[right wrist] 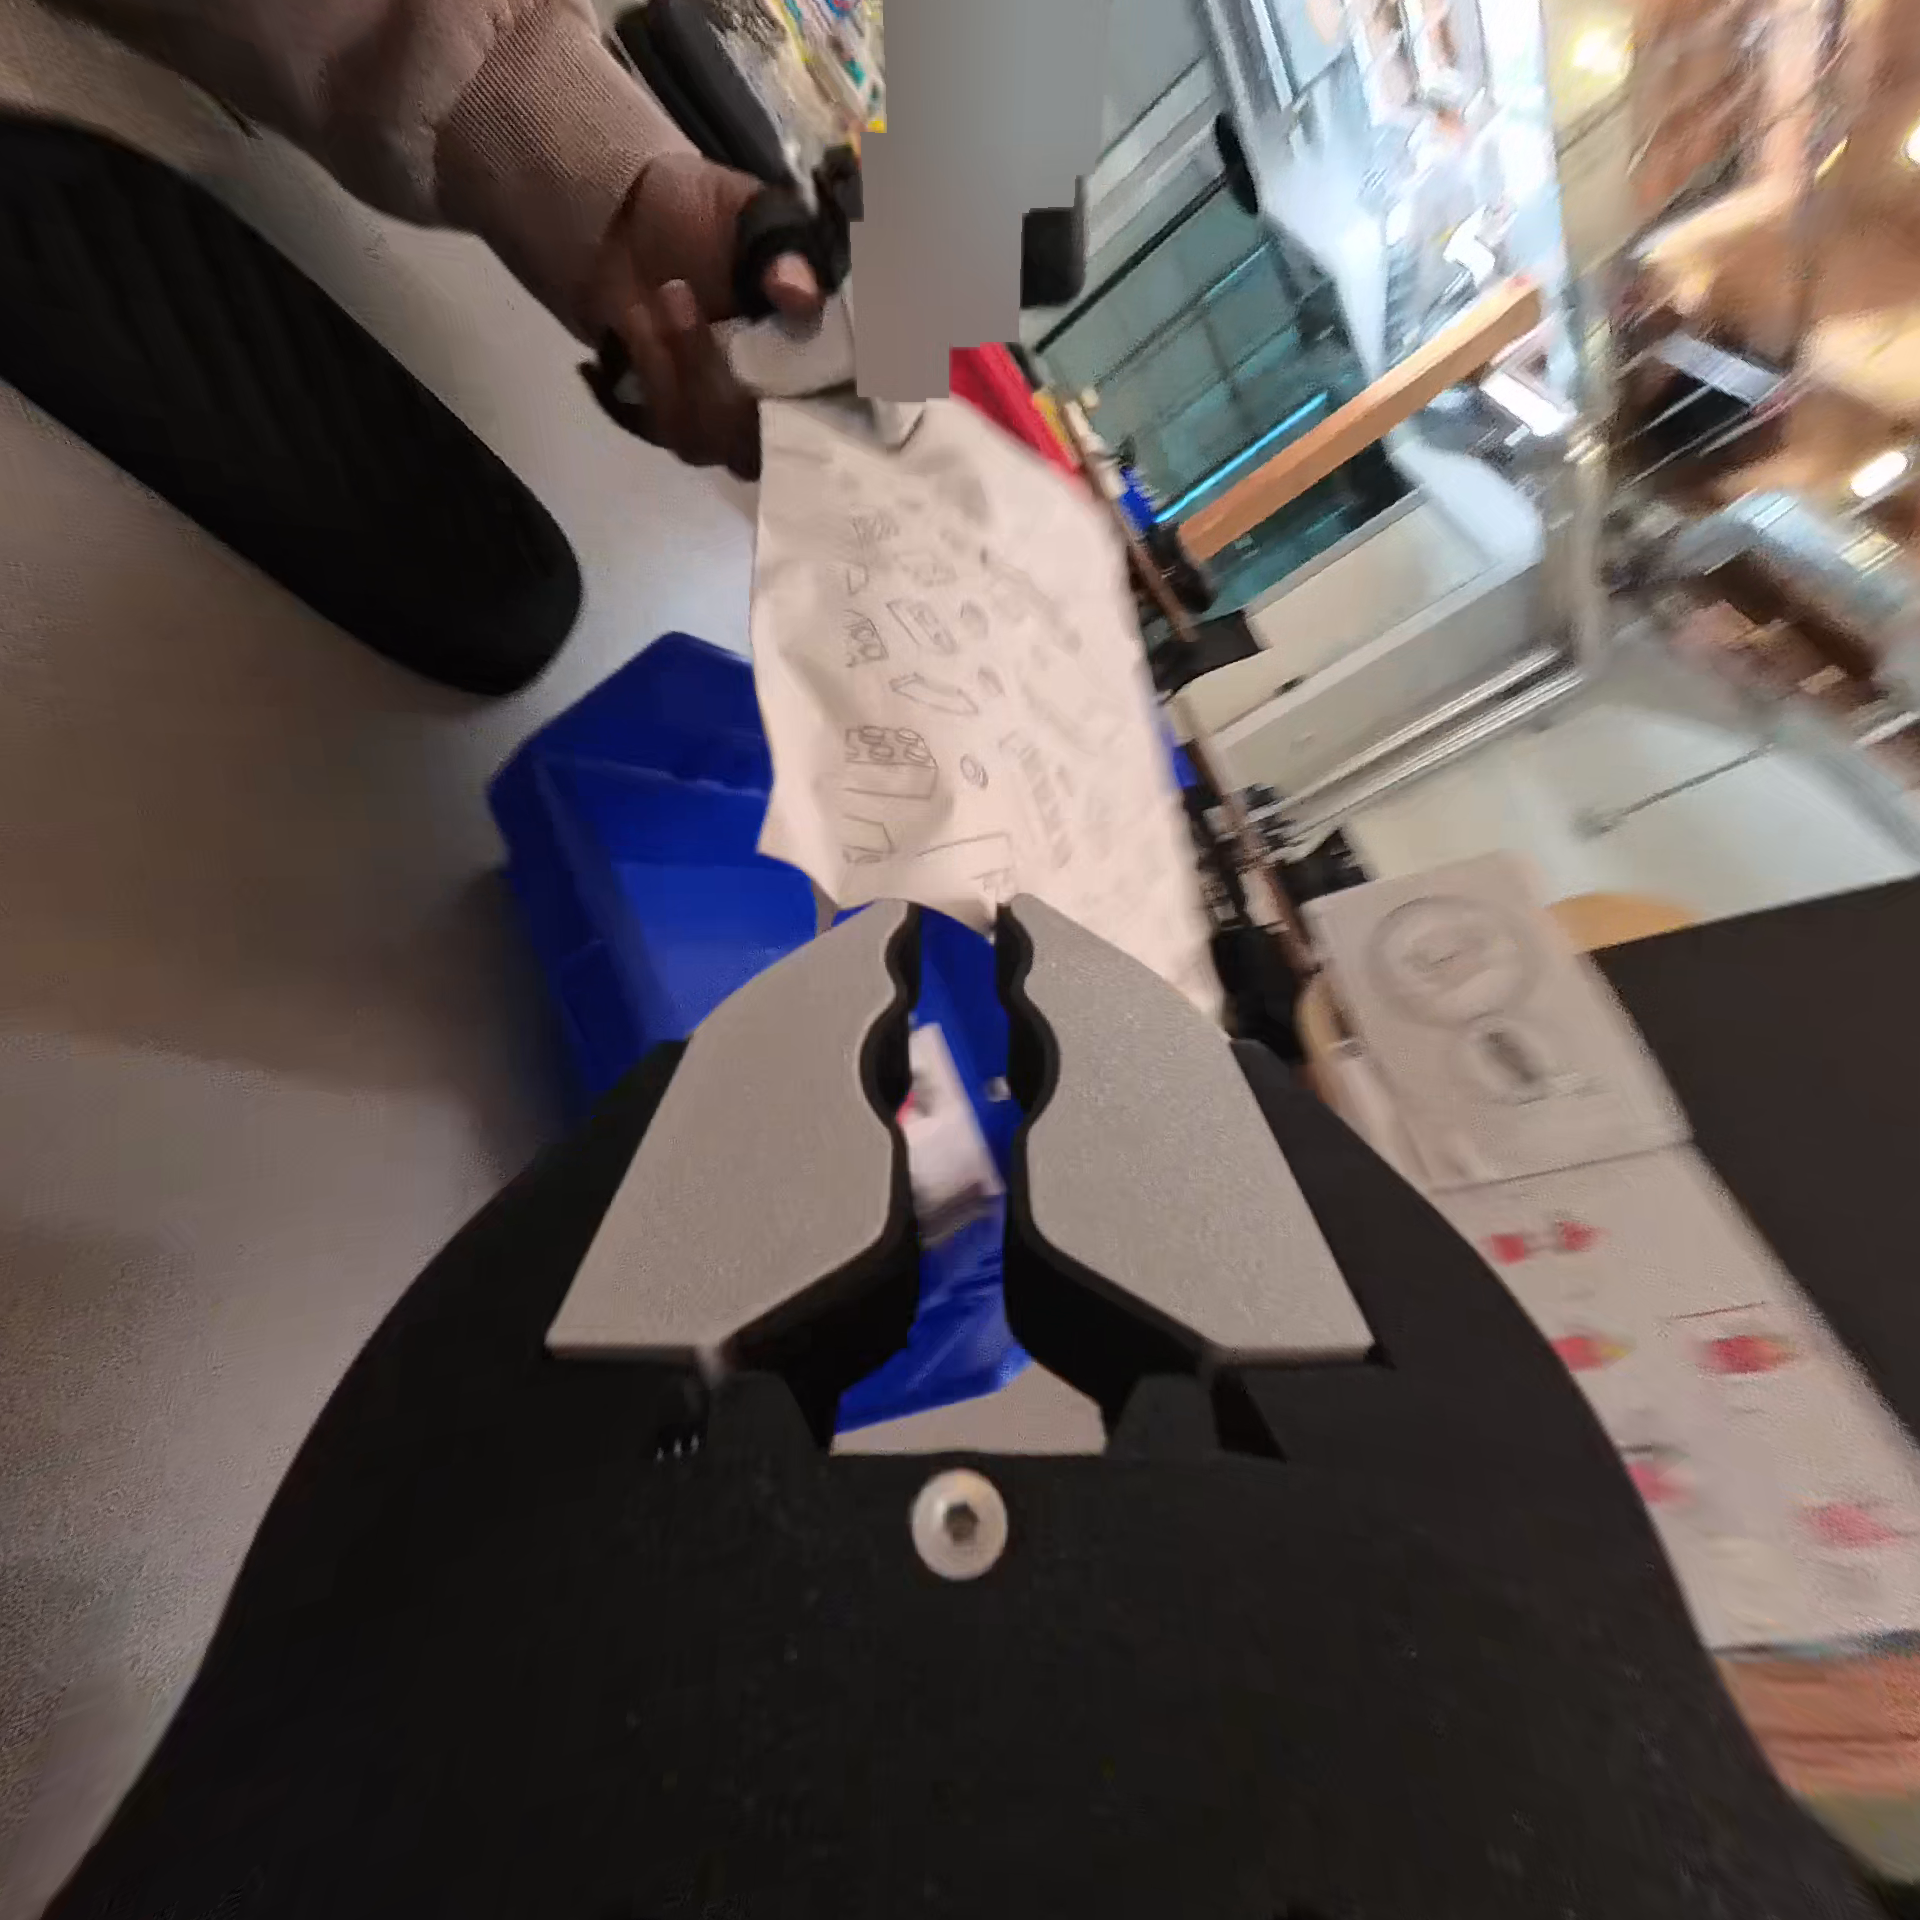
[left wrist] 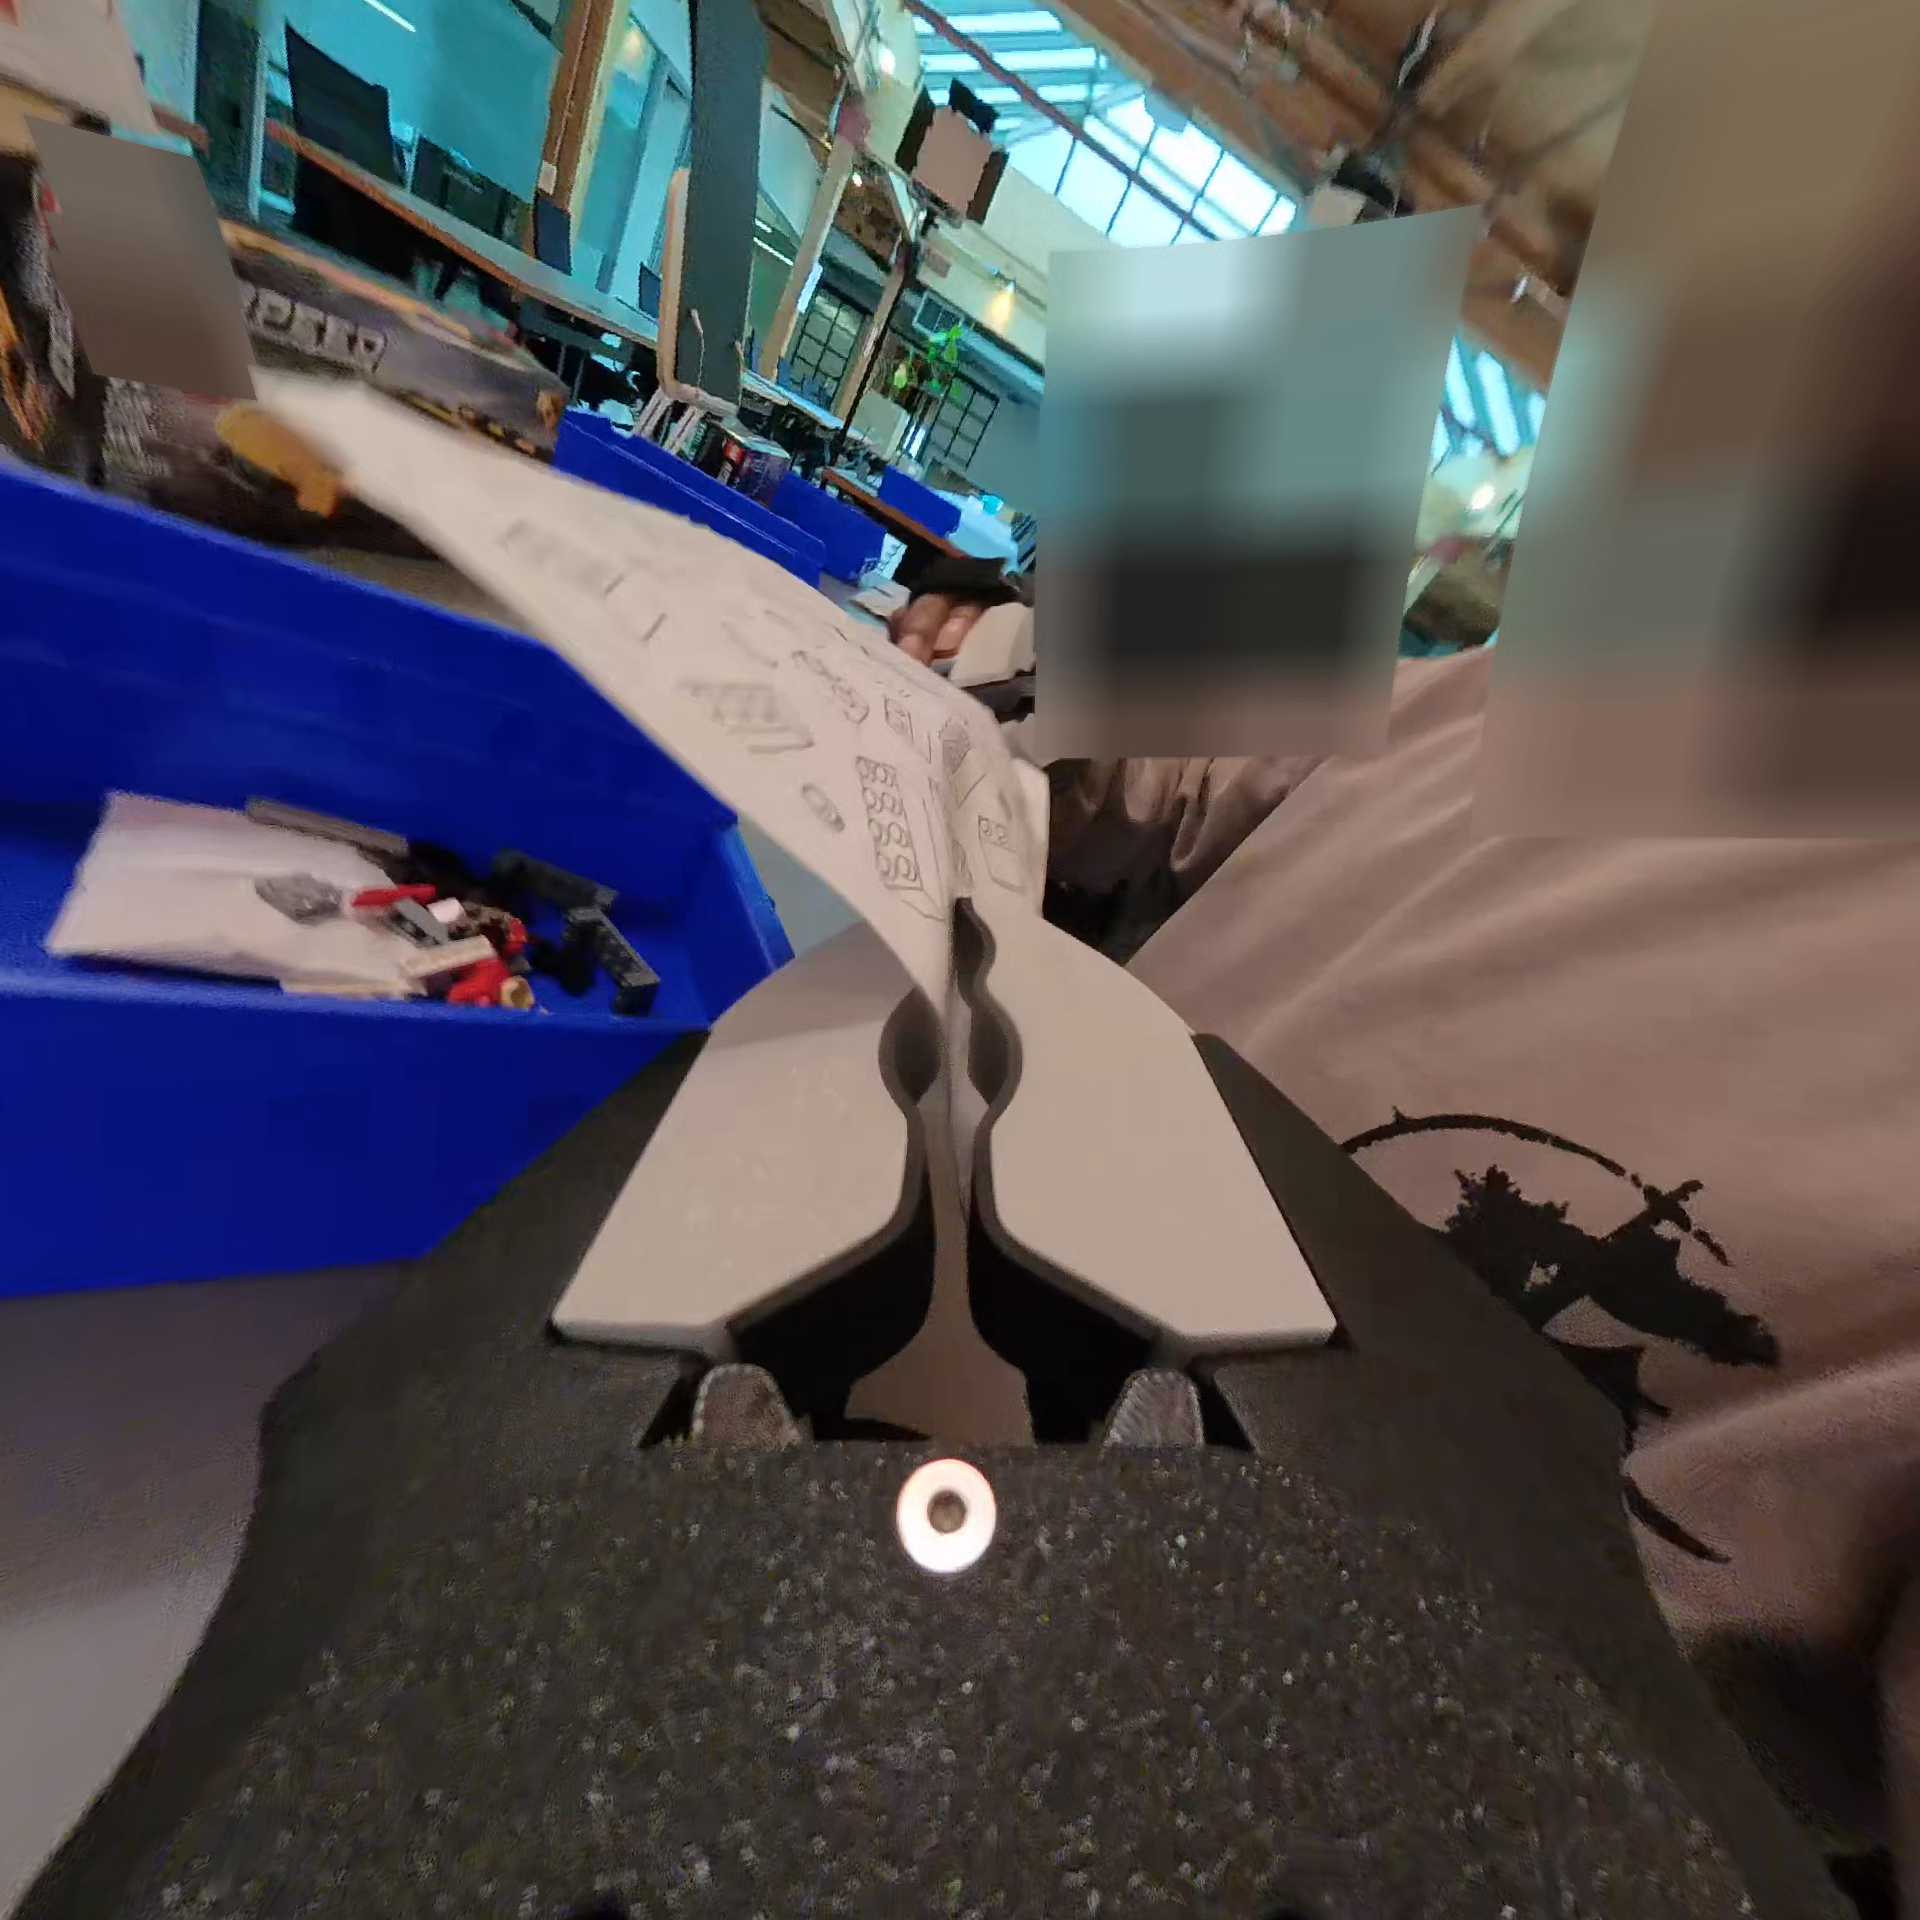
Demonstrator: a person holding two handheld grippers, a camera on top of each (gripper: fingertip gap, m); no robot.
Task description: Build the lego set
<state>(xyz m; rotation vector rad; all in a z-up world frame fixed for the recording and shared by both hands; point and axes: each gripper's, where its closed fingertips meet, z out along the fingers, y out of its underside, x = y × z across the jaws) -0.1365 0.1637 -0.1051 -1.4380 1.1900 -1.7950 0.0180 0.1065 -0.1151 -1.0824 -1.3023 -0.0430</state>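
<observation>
My left gripper (left wrist: 961, 914) is shut on the edge of a white paper bag (left wrist: 727, 644) printed with brick drawings. The bag curves up and away to the left. In the right wrist view the same bag (right wrist: 956, 675) hangs from the left gripper (right wrist: 779, 358), which a hand holds at the top. My right gripper (right wrist: 956, 914) is open with a narrow gap. The bag's lower edge lies just past its fingertips (right wrist: 1039, 925) and is not pinched. A blue bin (left wrist: 312, 1091) at the left holds several loose bricks (left wrist: 488, 935) and a flat white bag (left wrist: 187, 883).
The blue bin (right wrist: 644, 831) lies below and behind the hanging bag. An open instruction booklet (right wrist: 1662, 1403) and a white box (right wrist: 1475, 1018) lie at the right. A set box (left wrist: 395, 343) stands behind the bin. A person's shirt (left wrist: 1455, 1039) fills the right of the left wrist view.
</observation>
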